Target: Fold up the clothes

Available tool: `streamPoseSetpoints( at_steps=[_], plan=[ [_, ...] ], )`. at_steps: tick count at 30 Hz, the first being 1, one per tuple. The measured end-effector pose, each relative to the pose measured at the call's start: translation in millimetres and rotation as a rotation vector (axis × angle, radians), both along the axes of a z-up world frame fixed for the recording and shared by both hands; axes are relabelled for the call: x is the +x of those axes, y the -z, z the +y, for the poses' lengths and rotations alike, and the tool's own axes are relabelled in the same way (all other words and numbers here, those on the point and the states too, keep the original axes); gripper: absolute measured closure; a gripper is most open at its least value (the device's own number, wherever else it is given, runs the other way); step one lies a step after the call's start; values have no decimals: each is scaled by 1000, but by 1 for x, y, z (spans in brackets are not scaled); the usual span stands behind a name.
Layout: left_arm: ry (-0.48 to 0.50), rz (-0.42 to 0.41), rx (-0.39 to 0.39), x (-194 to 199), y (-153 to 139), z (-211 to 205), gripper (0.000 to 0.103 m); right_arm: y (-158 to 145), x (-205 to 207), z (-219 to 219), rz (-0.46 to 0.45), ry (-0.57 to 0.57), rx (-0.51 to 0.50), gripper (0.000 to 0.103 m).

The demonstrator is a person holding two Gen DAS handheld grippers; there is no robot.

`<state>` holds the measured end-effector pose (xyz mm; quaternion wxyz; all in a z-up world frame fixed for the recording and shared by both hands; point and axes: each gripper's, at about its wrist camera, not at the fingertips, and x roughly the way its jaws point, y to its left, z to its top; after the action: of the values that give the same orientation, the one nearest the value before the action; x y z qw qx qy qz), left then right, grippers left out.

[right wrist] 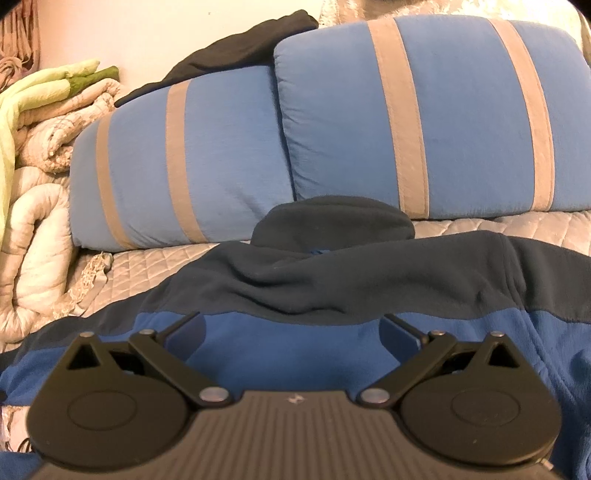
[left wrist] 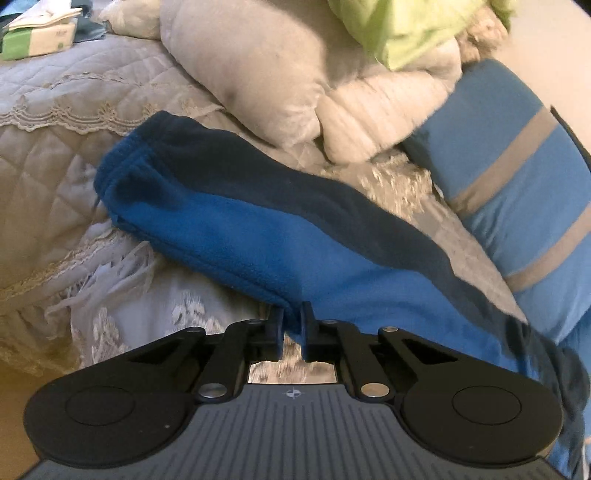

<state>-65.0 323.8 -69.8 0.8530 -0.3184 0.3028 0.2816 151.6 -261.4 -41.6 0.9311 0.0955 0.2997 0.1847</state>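
While the left gripper points down at the bed, its jaws stand pressed almost together on a fold of the blue fleece jacket, the edge of the cloth pinched between the two black fingers just ahead of the camera body. From that pinch the sleeve of the jacket runs away up and to the left of the gripper, bright blue along its near side and dark navy along its far side, ending in a ribbed cuff that lies on the quilted grey bedspread. Beyond the sleeve sit a pale pillow and a rolled cream quilt, with a lime-green cloth on top of them. To the right of the gripper lies a blue cushion with grey stripes, and far off to the upper left rests a green-and-white tissue pack. Seen from the right wrist, the right gripper hangs with its jaws spread wide and nothing between the pads, directly over the bright blue body of the jacket, which fills the space under and ahead of it. Just past the fingertips the navy shoulder band and the navy hood lie crumpled, and behind them two striped blue cushions stand side by side, touching. A black garment is draped over the left one, and the folded quilts are stacked far left.
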Motion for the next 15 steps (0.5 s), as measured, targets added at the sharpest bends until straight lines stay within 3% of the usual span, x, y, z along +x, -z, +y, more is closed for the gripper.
streamPoseSetpoints(
  at_steps=[3,6,10,13,15],
  plan=[
    [-2,41,28,-2,-5,-5,86,0,0,0,2,0,-2,0],
    [-15,65,50,2,-16,-18,69,0,0,1,2,-2,-6,0],
    [185,-21,107,24,-30,-47,54,1,0,4,5,-11,-18,0],
    [350,-45,178,52,-35,-70,52,2,-1,4,8,-12,-24,0],
    [452,-29,180,75,-31,-82,52,3,0,4,13,-11,-22,0]
  ],
)
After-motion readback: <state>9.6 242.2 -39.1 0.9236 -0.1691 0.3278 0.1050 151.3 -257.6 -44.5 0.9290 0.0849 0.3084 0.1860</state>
